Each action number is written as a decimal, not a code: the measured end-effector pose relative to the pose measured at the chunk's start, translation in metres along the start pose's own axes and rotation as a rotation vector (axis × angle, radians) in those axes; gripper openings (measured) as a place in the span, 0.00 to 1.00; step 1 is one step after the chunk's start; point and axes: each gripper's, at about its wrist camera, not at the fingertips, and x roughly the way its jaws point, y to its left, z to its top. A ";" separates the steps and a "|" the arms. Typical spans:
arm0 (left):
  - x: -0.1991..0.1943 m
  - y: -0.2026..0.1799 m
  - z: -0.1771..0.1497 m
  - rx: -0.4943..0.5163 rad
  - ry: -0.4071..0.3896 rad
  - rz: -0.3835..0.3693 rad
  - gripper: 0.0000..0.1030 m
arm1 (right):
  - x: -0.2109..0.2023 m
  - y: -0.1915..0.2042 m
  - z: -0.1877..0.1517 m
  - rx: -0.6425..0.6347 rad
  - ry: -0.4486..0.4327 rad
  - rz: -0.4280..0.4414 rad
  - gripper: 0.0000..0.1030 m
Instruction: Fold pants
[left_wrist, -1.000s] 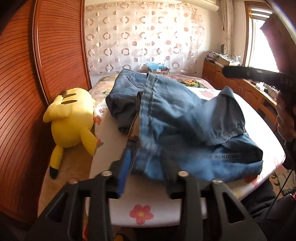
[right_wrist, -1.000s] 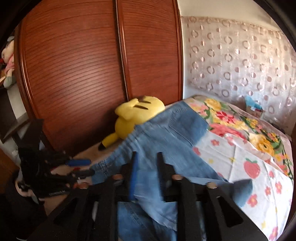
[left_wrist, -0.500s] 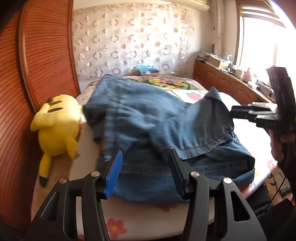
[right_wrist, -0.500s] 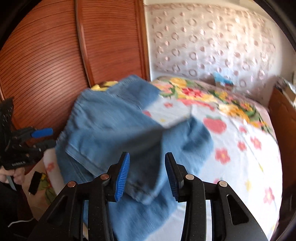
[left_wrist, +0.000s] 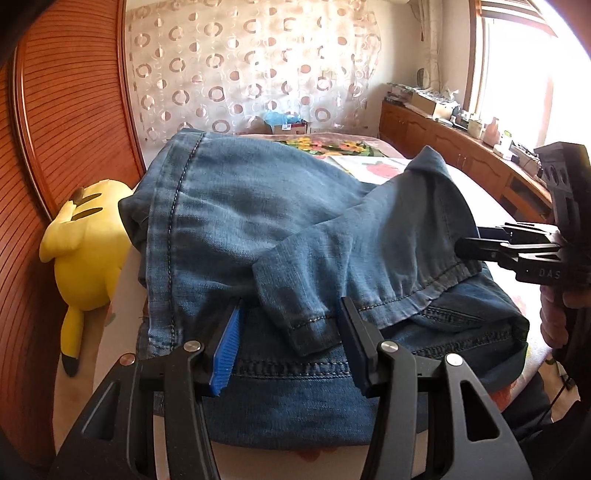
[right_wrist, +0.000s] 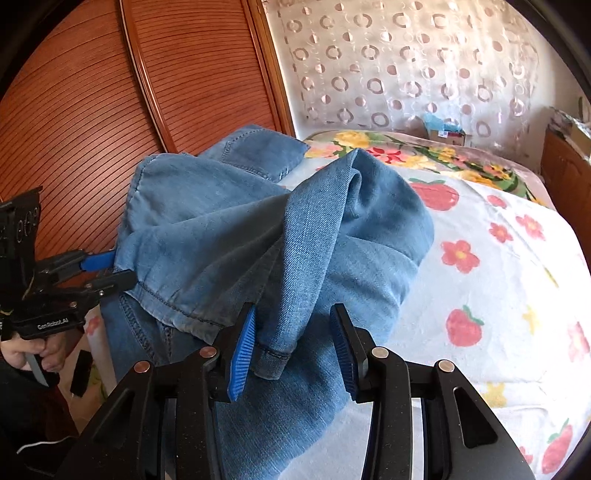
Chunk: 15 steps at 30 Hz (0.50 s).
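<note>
Bed (right_wrist: 498, 280): carrying the load under a flowered, strawberry-print cover, with a wooden wardrobe alongside.
Pants (left_wrist: 258, 229): blue denim, lying bunched at the near edge of the bed, leg ends doubled back over the waistband and sitting uneven.
Plush toy (left_wrist: 88, 254): yellow, lying just beside the pants near the wardrobe; risking being swept along if the cloth is dragged that way.
Left tool (left_wrist: 288, 350): fingers standing apart, a hem corner lying loose between them, nothing clamped.
Right tool (right_wrist: 291, 347): fingers apart, a leg cuff hanging between; it seems to brush the blue pad, though I cannot be sure.
Hazards: the peaked fold is likely slumping crooked once untended; closing on one layer only would be pulling the stack askew; denim is overhanging the edge and may be sliding off.
</note>
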 end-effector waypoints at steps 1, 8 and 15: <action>0.000 0.000 0.001 0.003 -0.001 0.002 0.51 | -0.001 0.000 -0.001 -0.004 -0.003 0.005 0.35; 0.001 -0.003 0.002 0.006 -0.011 0.006 0.42 | -0.003 0.007 0.002 -0.017 -0.045 0.024 0.05; -0.004 -0.010 0.002 0.026 -0.022 -0.030 0.14 | -0.024 0.010 0.012 -0.024 -0.128 0.016 0.03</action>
